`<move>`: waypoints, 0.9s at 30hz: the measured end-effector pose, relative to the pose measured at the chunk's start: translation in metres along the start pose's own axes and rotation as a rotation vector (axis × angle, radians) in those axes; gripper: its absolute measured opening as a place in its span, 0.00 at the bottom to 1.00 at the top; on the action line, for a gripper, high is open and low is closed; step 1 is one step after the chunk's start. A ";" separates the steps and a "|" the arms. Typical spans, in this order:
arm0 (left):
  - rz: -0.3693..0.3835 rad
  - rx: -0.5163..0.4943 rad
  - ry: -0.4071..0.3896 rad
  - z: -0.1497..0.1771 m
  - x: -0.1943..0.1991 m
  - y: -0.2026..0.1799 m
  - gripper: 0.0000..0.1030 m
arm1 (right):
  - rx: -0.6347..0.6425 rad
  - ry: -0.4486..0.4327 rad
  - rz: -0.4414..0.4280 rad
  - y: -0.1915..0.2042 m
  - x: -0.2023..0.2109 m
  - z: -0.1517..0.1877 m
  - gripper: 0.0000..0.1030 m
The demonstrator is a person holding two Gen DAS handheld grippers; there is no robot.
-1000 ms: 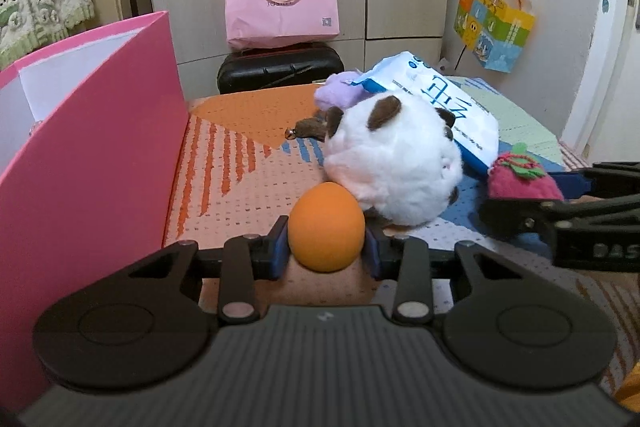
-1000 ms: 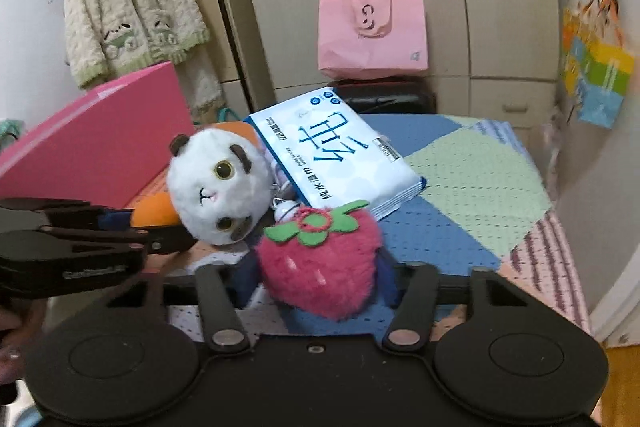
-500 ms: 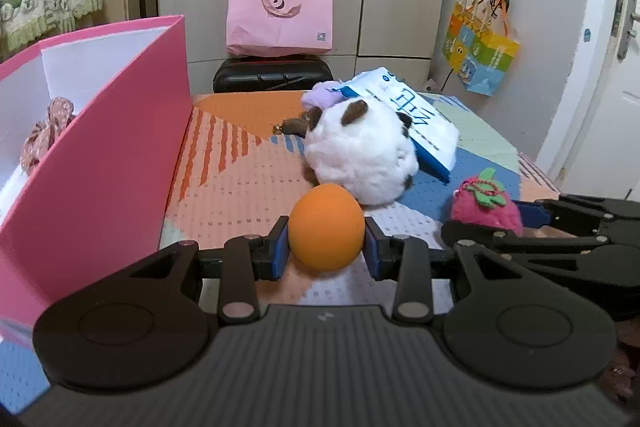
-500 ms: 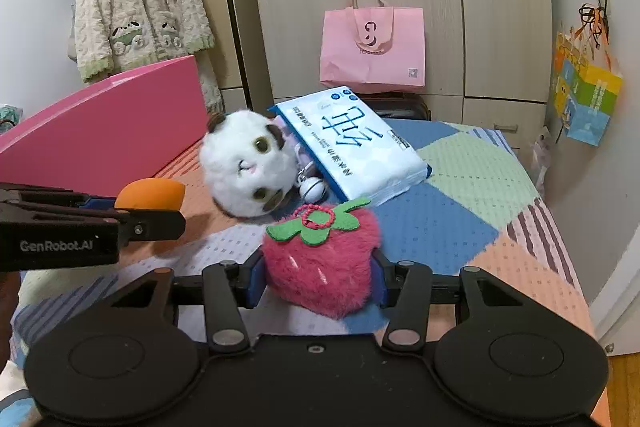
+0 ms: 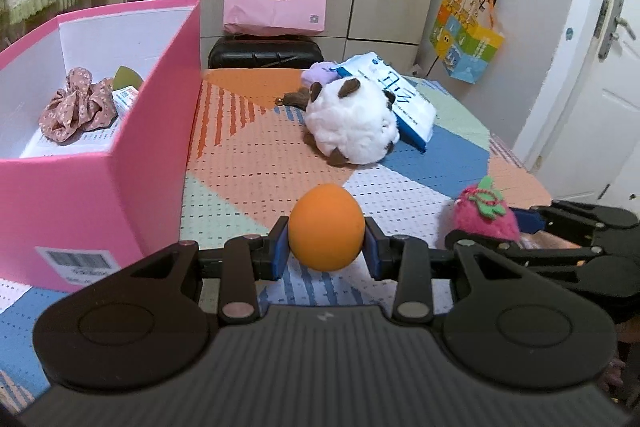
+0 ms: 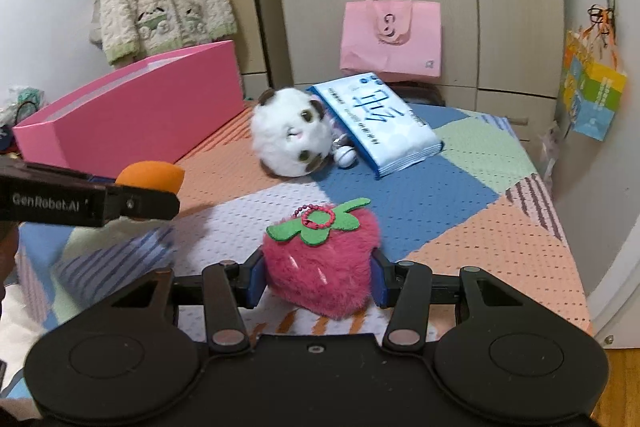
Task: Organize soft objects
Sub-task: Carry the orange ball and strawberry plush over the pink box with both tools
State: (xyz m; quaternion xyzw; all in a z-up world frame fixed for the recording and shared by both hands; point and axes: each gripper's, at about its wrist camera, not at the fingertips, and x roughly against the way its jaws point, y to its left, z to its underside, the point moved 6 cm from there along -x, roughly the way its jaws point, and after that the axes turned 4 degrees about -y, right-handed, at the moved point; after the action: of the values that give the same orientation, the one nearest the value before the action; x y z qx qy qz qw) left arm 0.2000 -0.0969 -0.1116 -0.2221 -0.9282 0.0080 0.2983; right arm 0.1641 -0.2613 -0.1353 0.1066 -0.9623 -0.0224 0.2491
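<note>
- L gripper (image 5: 326, 253): blue pads clamped on both sides of orange egg-shaped sponge (image 5: 327, 227), held above patchwork cloth (image 5: 256, 171), just right of pink box (image 5: 120, 163).
- R gripper (image 6: 316, 285): pads pressed into sides of fuzzy pink strawberry plush (image 6: 318, 267); green leaf w/ bead loop faces away from cam.
- Box is open; floral scrunchie (image 5: 74, 105) lies inside.
- White round plush (image 6: 294, 133) lies on cloth well beyond both grippers, touching blue-white tissue pack (image 6: 378, 119).
</note>
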 end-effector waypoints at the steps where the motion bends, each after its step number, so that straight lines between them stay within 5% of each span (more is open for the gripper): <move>1: 0.003 0.000 0.005 0.000 0.004 0.001 0.35 | 0.006 0.005 -0.012 0.003 0.002 0.000 0.53; 16: 0.144 0.041 0.210 -0.003 0.050 0.041 0.35 | 0.146 0.052 -0.177 0.060 0.046 -0.029 0.53; 27: 0.178 -0.062 0.275 -0.010 0.100 0.065 0.35 | 0.255 0.128 -0.326 0.122 0.053 -0.053 0.53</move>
State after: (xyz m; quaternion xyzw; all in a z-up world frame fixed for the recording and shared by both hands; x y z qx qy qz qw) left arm 0.1598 0.0025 -0.0574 -0.3117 -0.8551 -0.0249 0.4135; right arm 0.1205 -0.1531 -0.0522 0.2924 -0.9097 0.0662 0.2874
